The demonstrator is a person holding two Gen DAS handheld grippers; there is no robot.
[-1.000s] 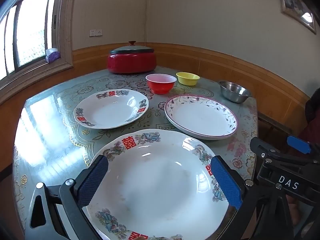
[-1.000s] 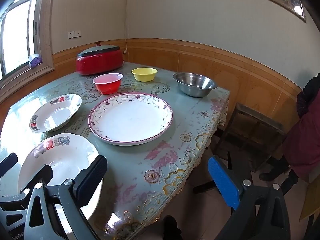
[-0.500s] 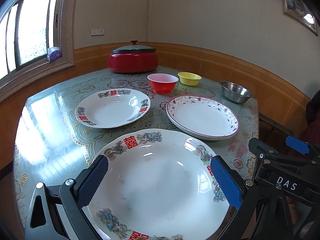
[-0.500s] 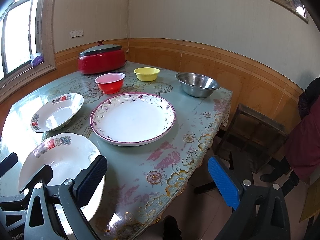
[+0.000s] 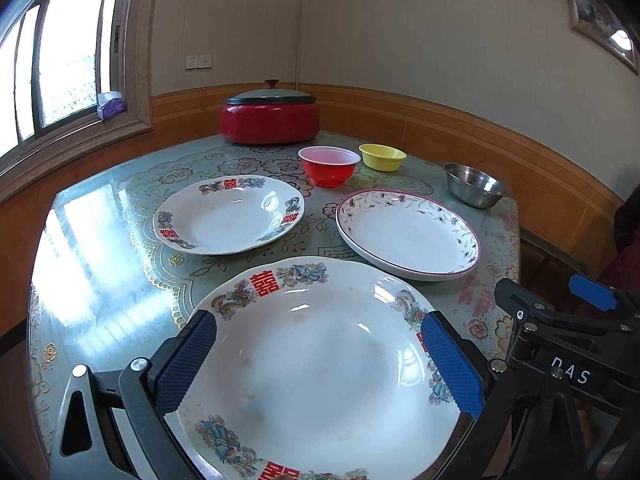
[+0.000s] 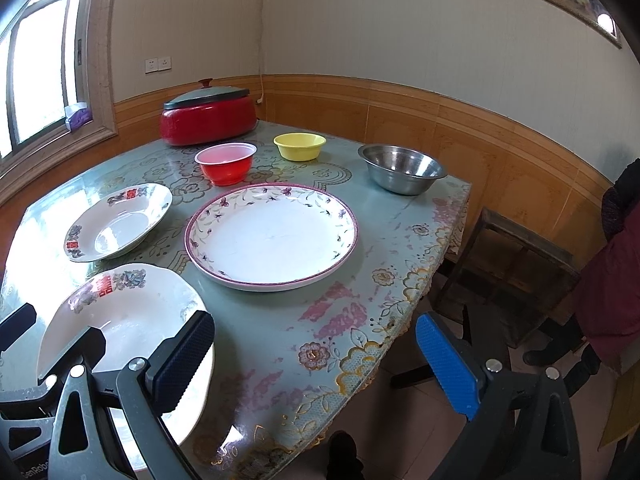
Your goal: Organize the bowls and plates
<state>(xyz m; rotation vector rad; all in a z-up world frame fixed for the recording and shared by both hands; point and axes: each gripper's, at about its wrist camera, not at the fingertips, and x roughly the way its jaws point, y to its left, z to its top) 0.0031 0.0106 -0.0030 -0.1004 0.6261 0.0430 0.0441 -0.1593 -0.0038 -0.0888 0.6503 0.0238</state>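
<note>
Left wrist view: my left hand-held gripper (image 5: pixel 318 364) is hanging wide open over the big red-character plate (image 5: pixel 320 364), blue pads on either side, not touching as far as I can tell; the smaller matching plate (image 5: pixel 229 214) is sitting beyond it to the left; the floral-rim plate (image 5: pixel 408 234) is lying to the right; red bowl (image 5: pixel 329 165), yellow bowl (image 5: pixel 382 157) and steel bowl (image 5: pixel 476 185) are lining the far side of the bench (image 5: pixel 104 248); a red lidded pot (image 5: pixel 270 117) is standing behind them.

Right wrist view: my right hand-held gripper (image 6: pixel 316 364) is spread wide, holding nothing, hovering at the near bench corner (image 6: pixel 280 344); the floral-rim plate (image 6: pixel 271 236) is sitting ahead; the big plate (image 6: pixel 124 320) is lying at the left under the other tool.
</note>
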